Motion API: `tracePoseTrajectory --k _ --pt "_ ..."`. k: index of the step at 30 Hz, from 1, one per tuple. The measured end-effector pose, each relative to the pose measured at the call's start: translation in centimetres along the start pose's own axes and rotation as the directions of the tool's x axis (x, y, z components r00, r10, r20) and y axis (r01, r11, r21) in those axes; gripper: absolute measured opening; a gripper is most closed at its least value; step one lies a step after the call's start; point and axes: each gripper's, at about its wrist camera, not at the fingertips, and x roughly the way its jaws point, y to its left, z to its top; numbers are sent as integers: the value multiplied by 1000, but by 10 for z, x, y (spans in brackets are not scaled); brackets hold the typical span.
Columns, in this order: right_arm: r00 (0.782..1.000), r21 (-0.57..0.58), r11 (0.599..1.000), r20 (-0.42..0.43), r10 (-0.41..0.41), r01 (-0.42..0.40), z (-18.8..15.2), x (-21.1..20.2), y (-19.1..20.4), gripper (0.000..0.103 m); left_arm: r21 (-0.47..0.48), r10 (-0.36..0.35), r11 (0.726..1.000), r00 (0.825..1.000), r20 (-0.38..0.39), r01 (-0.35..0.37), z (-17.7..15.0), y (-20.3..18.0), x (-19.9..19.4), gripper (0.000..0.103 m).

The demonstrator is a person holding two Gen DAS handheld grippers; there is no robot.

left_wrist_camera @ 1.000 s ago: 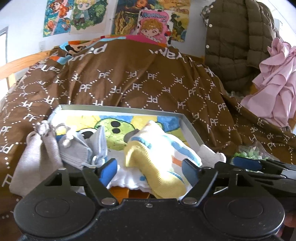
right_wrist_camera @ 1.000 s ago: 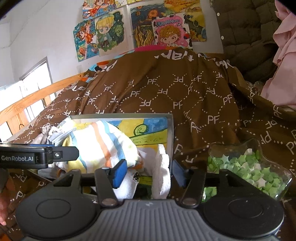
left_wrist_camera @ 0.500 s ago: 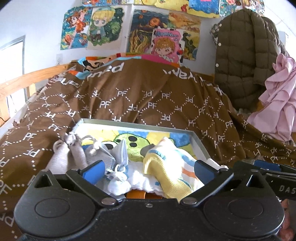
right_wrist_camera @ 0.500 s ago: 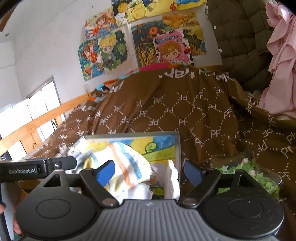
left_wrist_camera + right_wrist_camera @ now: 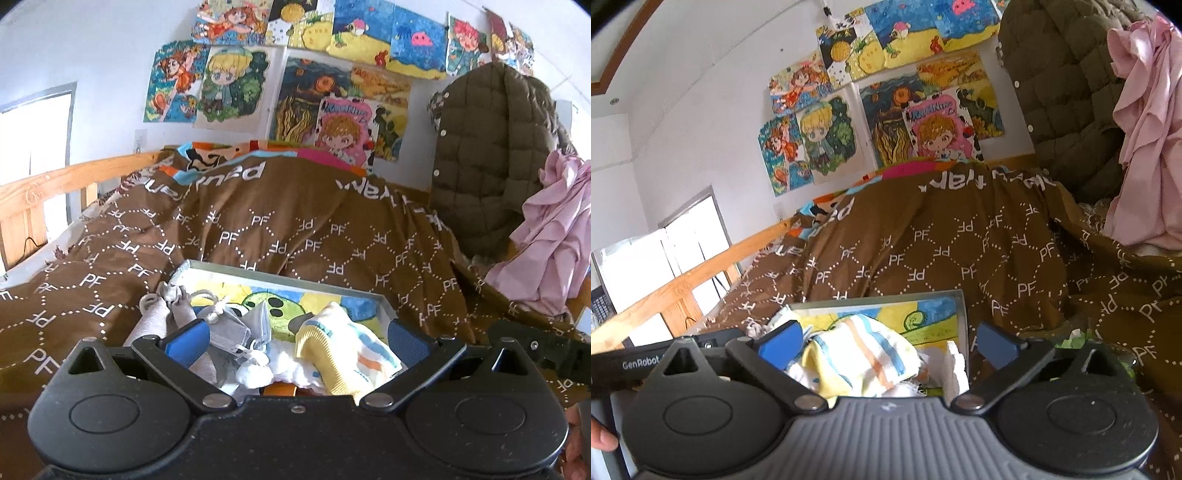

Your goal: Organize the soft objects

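Left gripper up above the near end of the tray, blue-padded fingers spread wide apart, nothing between them. Right gripper likewise gaping, pads well separated, gripping nothing, hovering over the tray's right side. Down in the tray, on the brown PF-patterned blanket: a heap of soft things. Front and centre, a yellow-cuffed striped sock with blue and orange bands, lying on something white and fluffy. To its left, a grey pouch with a knotted white cord, and further left a beige drawstring bag draped over the tray's left edge onto the blanket. Seen from the right wrist, same striped sock piled in the middle, a folded white cloth standing against the tray's right wall. Cartoon picture showing on the tray floor behind the pile. Just beyond the right gripper's right finger, a glimpse of green bits, mostly hidden. Behind it all: wooden bed rail, drawings on the wall, a quilted olive coat hanging, a pink garment beside it.
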Motion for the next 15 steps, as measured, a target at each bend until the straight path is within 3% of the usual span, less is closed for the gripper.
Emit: tracePoseTrajectory --k 15 --pt "998 -25 999 54 -26 28 -3 -43 22 103 5 7 1000 996 83 -7 -9 -1 -62 102"
